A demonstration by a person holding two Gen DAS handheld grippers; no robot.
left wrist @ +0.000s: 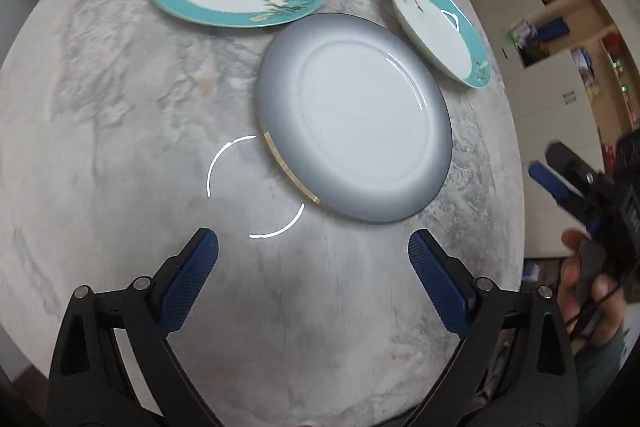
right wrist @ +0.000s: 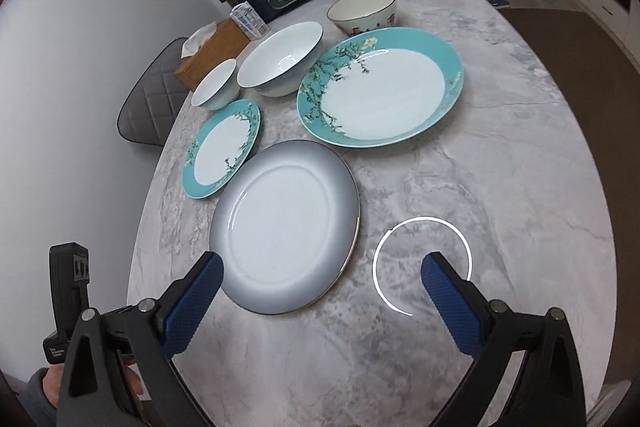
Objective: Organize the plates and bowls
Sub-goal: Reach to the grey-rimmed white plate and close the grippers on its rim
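On the marble table (right wrist: 500, 155), near its front edge, lies the grey plate (right wrist: 286, 227), flat and alone. Further in, the small teal plate (right wrist: 222, 147) almost touches it and the large teal plate (right wrist: 380, 87) sits close by; three bowls, the small white bowl (right wrist: 214, 85), large white bowl (right wrist: 280, 57) and patterned bowl (right wrist: 362, 11), stand behind them. Nothing is stacked, so sorting seems barely begun. Both the left gripper (left wrist: 312, 255) and right gripper (right wrist: 322, 279) hover with jaws spread, holding nothing.
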